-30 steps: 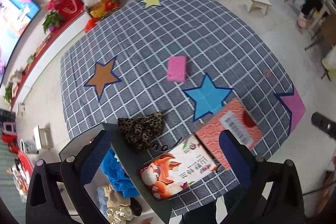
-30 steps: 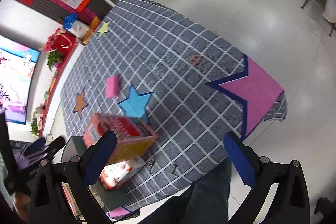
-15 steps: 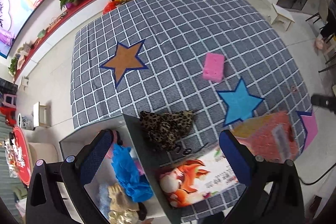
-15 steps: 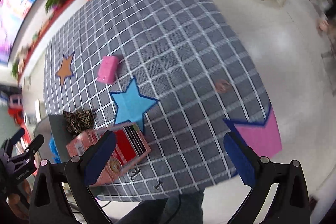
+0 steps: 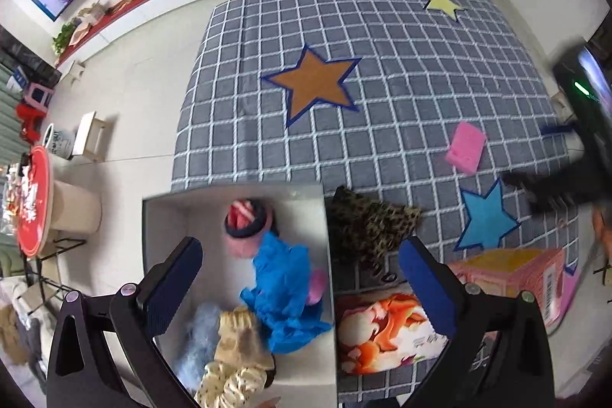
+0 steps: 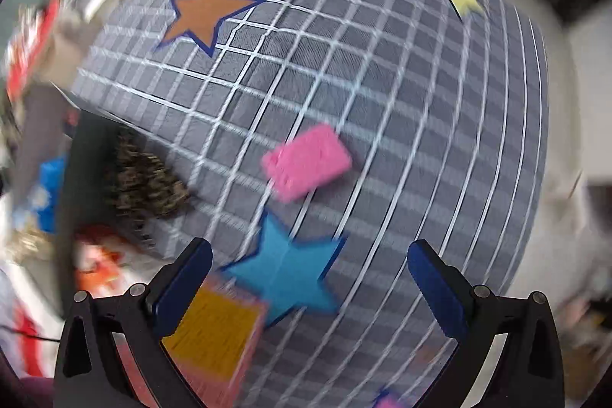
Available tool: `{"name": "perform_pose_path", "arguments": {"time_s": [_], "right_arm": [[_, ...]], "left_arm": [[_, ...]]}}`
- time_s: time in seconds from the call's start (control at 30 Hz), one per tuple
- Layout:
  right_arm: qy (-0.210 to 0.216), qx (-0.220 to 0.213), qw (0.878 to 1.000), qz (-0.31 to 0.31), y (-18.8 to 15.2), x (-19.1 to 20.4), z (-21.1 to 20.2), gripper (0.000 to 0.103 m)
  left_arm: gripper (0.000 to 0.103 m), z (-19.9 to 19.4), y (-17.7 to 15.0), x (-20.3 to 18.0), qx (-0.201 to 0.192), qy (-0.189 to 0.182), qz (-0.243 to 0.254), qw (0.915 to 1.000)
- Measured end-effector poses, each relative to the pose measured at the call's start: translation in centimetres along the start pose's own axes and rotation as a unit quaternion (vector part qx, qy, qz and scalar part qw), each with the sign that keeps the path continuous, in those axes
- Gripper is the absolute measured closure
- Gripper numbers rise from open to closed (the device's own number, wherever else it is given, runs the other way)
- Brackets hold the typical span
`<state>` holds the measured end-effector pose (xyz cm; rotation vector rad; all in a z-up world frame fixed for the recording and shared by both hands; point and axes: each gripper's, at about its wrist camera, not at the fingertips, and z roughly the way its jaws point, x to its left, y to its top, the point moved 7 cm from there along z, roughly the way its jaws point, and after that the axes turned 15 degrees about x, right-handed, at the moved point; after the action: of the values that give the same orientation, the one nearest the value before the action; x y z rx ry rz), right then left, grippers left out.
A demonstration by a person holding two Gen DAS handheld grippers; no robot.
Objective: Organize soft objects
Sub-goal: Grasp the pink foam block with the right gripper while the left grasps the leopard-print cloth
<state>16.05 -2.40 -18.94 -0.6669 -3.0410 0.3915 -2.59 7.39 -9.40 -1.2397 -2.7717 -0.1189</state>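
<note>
A white box (image 5: pixel 306 194) holds several soft things: a blue cloth (image 5: pixel 285 289), a pink and dark roll (image 5: pixel 246 224), pale fluffy pieces. My left gripper (image 5: pixel 302 287) hangs open above the box's right wall, nothing between its fingers. A leopard-print cloth (image 5: pixel 369 222) (image 6: pixel 143 182) lies on the grey checked mat just right of the box. A pink sponge (image 5: pixel 466 147) (image 6: pixel 306 161) rests farther out on the mat. My right gripper (image 6: pixel 306 287) is open and empty above the blue star (image 6: pixel 285 274), short of the sponge; this view is blurred.
A printed packet (image 5: pixel 386 329) and a pink and yellow carton (image 5: pixel 508 272) (image 6: pixel 214 331) lie at the mat's near edge. The other gripper's dark body (image 5: pixel 585 125) shows at the right. Stools, a round red table (image 5: pixel 32 201) and a low red shelf stand on the tiled floor.
Both views have swung left. The left gripper now looks down into the box. The right gripper has moved toward the pink sponge, which now sits closer and more central. Both stay open.
</note>
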Motion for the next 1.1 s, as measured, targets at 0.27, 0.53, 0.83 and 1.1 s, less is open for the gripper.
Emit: {"name": "perform_pose_path", "arguments": {"time_s": [0.27, 0.53, 0.83, 1.1], "right_arm": [[-0.042, 0.026, 0.997, -0.063, 4.2, 0.4, 6.1, 0.000], [-0.012, 0.050, 0.997, -0.050, 5.3, 0.0, 10.4, 0.000], [0.061, 0.041, 0.997, -0.017, 5.7, -2.9, 9.1, 0.023], [0.059, 0.020, 0.998, -0.014, 7.1, -3.4, 7.6, 0.022]], "left_arm": [[0.000, 2.6, -1.4, -4.9, 0.036, 0.012, 0.049, 0.9981], [0.000, 5.6, 2.2, -7.6, 0.050, 0.060, 0.133, 0.9880], [0.000, 11.1, 4.1, -10.9, 0.087, 0.143, 0.376, 0.9114], [0.000, 15.6, 3.7, -12.8, 0.158, 0.137, 0.432, 0.8773]]}}
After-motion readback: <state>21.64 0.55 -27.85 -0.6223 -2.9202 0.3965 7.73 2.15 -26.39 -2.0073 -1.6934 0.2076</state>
